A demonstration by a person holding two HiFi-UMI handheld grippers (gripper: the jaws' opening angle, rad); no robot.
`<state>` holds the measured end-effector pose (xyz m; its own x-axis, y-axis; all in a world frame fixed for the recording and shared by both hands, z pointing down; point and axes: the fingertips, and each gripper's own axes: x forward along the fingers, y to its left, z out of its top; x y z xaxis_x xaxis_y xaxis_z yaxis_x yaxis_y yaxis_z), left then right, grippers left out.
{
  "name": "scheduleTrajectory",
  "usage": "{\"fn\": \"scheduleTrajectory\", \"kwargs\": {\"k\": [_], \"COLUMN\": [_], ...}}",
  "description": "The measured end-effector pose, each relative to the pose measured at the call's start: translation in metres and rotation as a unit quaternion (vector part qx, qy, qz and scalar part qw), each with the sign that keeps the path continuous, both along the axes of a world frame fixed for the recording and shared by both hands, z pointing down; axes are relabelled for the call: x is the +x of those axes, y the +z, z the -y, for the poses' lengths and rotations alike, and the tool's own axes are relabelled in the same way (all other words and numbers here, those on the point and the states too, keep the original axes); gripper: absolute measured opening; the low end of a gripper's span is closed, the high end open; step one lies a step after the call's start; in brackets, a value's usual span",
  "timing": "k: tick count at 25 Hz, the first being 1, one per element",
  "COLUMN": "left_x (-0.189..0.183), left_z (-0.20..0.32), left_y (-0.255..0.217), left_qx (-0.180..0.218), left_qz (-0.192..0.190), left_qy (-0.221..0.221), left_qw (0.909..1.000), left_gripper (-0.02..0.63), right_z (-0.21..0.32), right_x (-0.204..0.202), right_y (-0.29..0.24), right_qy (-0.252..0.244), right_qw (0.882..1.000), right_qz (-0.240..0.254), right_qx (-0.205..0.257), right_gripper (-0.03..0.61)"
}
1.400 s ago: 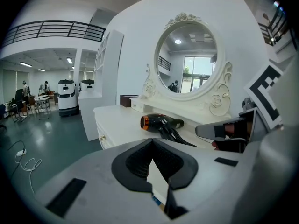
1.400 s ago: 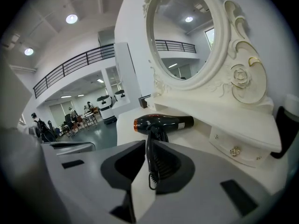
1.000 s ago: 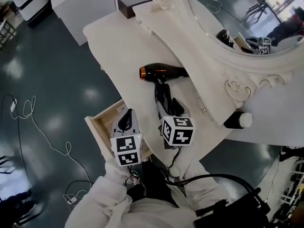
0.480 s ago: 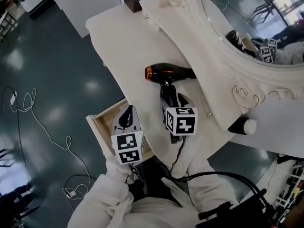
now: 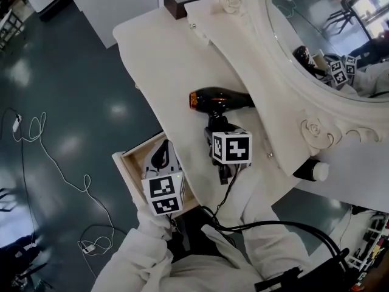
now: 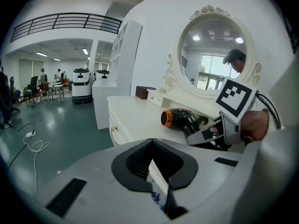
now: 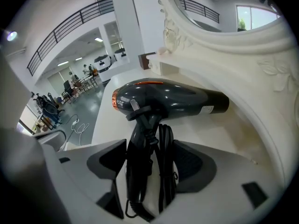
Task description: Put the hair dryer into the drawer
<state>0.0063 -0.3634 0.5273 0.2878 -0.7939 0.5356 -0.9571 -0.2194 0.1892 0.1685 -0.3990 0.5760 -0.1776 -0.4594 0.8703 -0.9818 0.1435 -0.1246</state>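
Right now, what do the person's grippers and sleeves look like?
Left gripper and right gripper: pale grey bodies, dark ribbed pads, each bearing a white cube with black square markers. A black cable trails from the right, whose jaws are opening around the hair dryer handle. White sleeves.

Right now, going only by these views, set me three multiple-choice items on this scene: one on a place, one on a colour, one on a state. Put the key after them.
1. The glossy black plastic hair dryer lies:
A on the white painted dressing-table top
B on the floor
C on a chair

2. The shiny ring at the dryer's mouth is:
A blue
B copper-orange
C green

3. The pale wooden drawer under the table's edge stands:
A shut
B open
C taken out entirely

Key:
1 A: the head view shows it resting on the top.
2 B: both gripper views show the orange band.
3 B: its inside shows in the head view.
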Motion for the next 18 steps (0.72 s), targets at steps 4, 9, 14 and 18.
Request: {"fn": "scheduleTrajectory", "kwargs": {"k": [4, 9, 14, 18], "left_x": [-0.001, 0.000, 0.003, 0.001], "left_z": [0.000, -0.004, -0.006, -0.005], "left_y": [0.003, 0.005, 0.008, 0.008], "left_qx": [-0.005, -0.012, -0.015, -0.014], "left_qz": [-0.003, -0.004, 0.002, 0.008], "left_qy": [-0.004, -0.006, -0.002, 0.000], "left_qw": [1.0000, 0.9999, 0.9999, 0.9999], "left_gripper": [-0.005, -0.005, -0.006, -0.006], "right_z": [0.007, 0.015, 0.014, 0.014], "right_x": [-0.002, -0.007, -0.007, -0.009], "right_y": [0.002, 0.012, 0.018, 0.018], "right_qy": [0.012, 0.023, 0.020, 0.015], "right_qw": [1.000, 0.998, 0.997, 0.998], "right_qz": [-0.001, 0.005, 0.005, -0.007], "right_qx": [-0.025, -0.062, -0.072, -0.065], "right_gripper": [0.337, 0.348, 0.348, 0.348]}}
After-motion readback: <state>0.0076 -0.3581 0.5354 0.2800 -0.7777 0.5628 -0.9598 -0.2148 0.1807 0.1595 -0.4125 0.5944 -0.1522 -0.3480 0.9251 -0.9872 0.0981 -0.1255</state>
